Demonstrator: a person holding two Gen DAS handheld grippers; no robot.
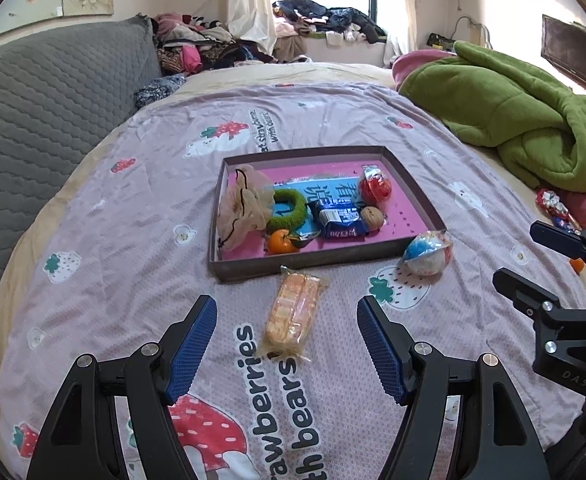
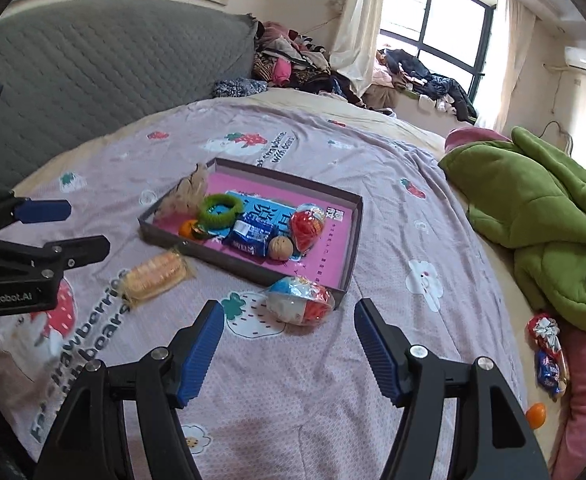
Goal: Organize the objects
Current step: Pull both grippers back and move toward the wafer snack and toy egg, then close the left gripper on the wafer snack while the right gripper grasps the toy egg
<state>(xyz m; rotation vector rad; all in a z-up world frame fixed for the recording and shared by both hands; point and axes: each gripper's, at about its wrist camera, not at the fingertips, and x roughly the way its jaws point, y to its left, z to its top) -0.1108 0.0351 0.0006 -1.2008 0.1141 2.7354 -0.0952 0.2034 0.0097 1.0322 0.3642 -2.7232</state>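
A shallow brown tray with a pink floor lies on the strawberry-print bedspread. It holds a beige mesh pouch, a green ring, a tangerine, a blue snack packet, a walnut and a red wrapped ball. A wrapped cracker packet lies in front of the tray, between the open fingers of my left gripper. A blue, white and red wrapped ball rests at the tray's near right corner, just ahead of my open right gripper.
A green blanket is heaped on the right over pink bedding. Wrapped candies and a small orange lie at the bed's right edge. A grey quilted headboard runs along the left. Clothes are piled at the far end.
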